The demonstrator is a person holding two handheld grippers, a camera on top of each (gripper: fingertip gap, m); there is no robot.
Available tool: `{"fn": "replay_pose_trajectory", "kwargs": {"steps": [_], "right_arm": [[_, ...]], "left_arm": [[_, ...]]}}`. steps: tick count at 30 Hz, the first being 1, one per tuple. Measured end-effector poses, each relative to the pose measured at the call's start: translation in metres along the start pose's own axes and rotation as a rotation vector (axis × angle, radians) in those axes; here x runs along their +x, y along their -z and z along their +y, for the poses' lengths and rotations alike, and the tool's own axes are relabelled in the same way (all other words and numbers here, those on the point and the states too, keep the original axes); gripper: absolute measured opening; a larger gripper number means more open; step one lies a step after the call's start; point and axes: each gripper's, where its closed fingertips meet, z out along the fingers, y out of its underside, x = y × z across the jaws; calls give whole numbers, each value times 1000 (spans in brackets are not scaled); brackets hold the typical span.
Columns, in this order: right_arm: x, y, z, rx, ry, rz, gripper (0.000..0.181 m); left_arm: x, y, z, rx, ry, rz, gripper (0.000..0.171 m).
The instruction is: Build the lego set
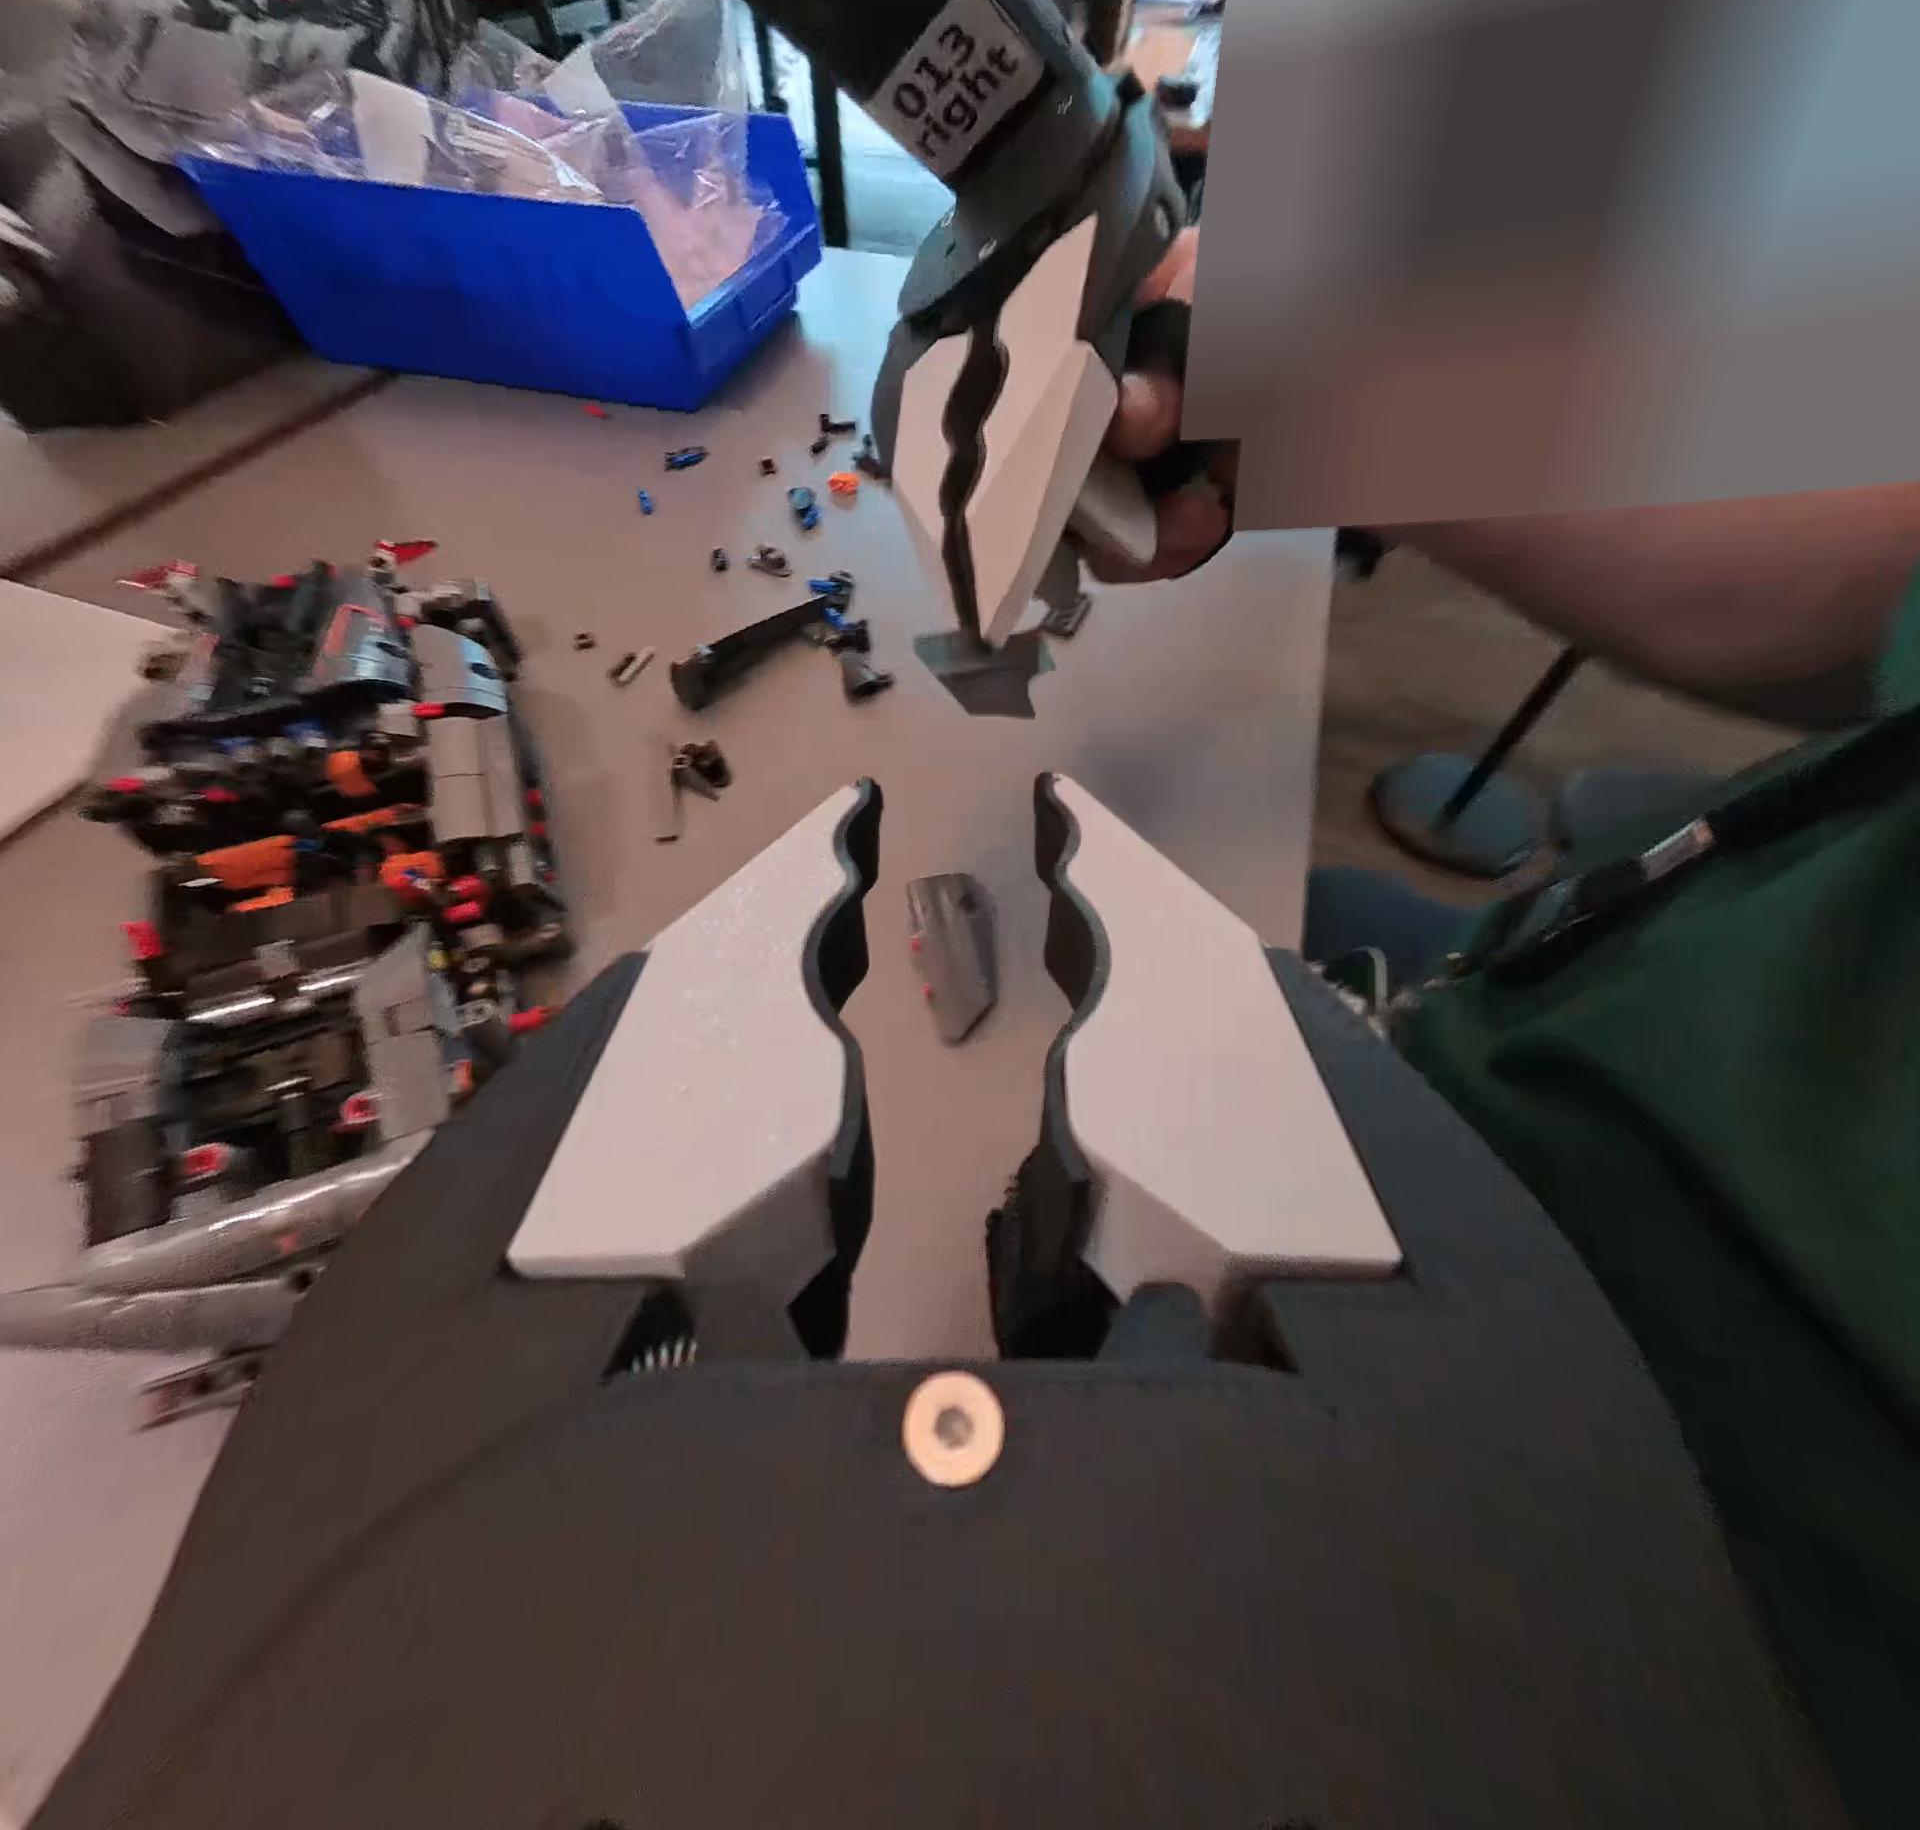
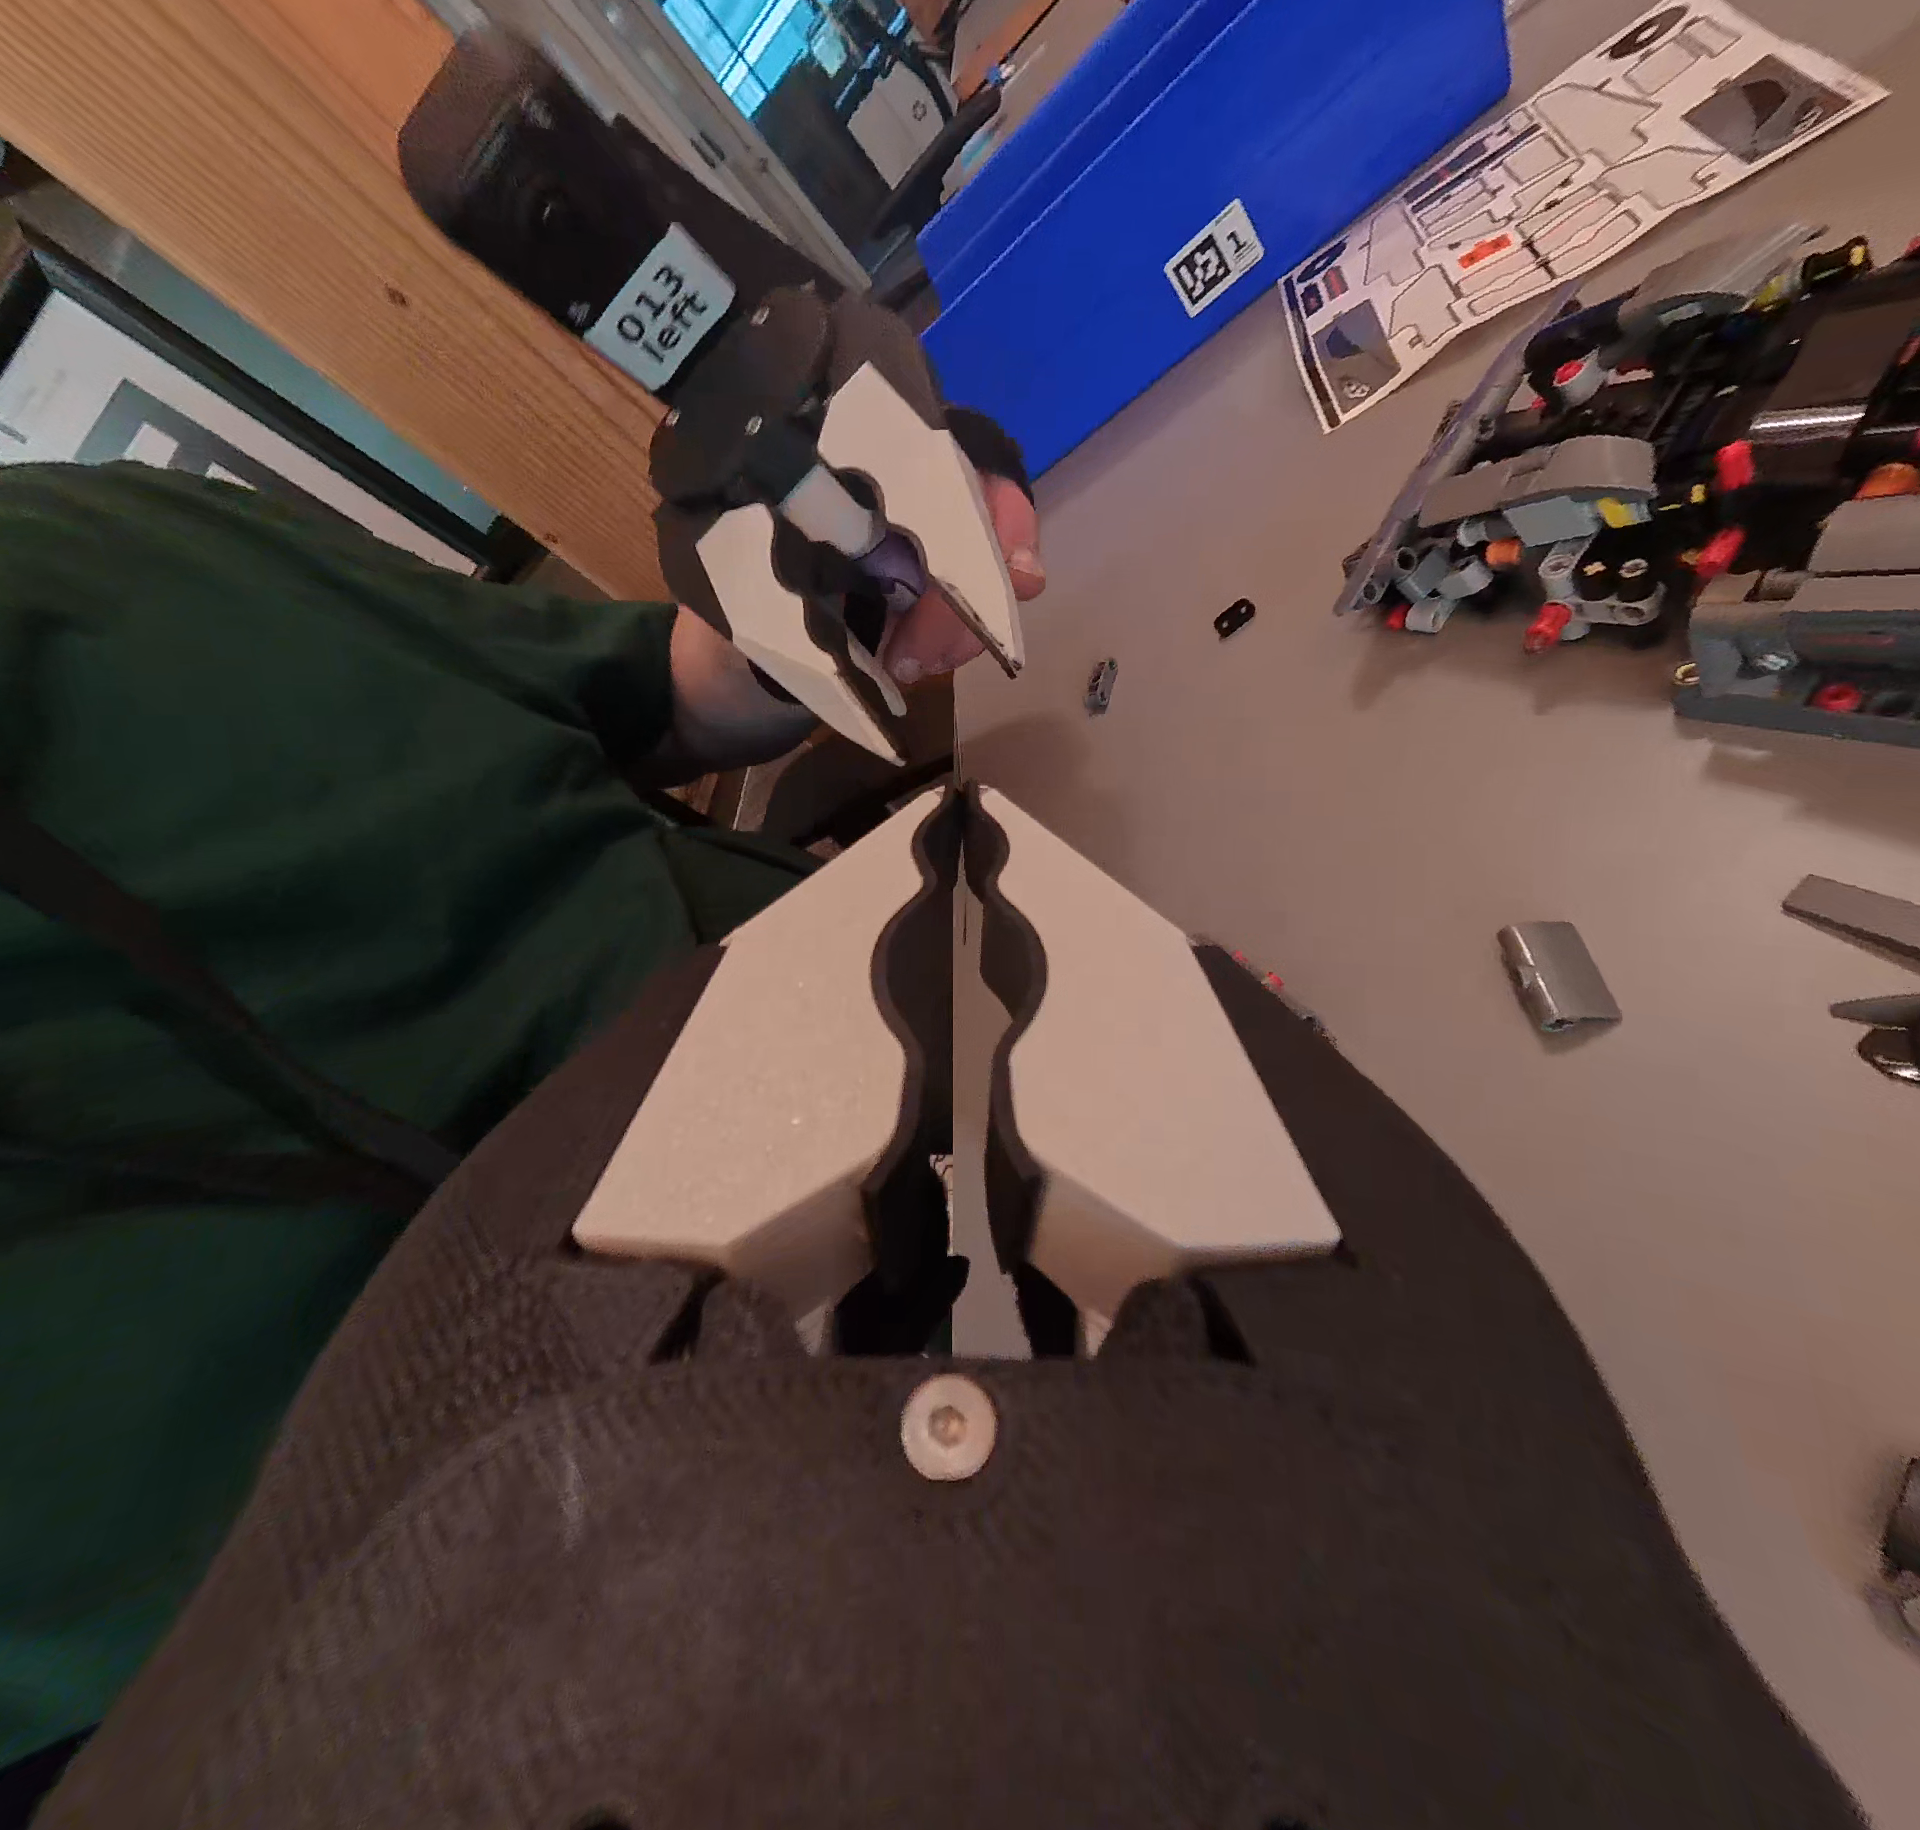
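At the bottom of the left wrist view, the left gripper has its fingers spread wide and empty above the grey desk. A small curved grey lego panel lies on the desk between them. Farther up the frame, the right gripper pinches a thin dark grey lego piece at its tips, fingers closed on it. At left lies the blurred, partly built grey, black and orange lego model; a blue plastic bin is at upper left.
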Motion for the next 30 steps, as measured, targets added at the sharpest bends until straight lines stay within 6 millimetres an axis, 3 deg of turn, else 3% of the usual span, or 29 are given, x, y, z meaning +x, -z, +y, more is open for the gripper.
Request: {"fn": "replay_pose_trajectory", "kwargs": {"steps": [7, 13, 22, 25, 30], "right_arm": [[-4, -8, 6, -89, 43, -3, 0], [-4, -12, 6, -120, 67, 2, 0], [2, -8, -10, -12, 67, 46, 9], [16, 1, -16, 23, 83, 144, 15], [8, 11, -16, 88, 48, 101, 22]], "left_arm": [[12, -5, -12, 71, 159, 198, 9], [17, -10, -14, 74, 188, 254, 0], [1, -6, -20, 139, 248, 208, 0], [0, -3, -24, 166, 266, 215, 0], [-9, 5, -32, 271, 390, 244, 0]]}}
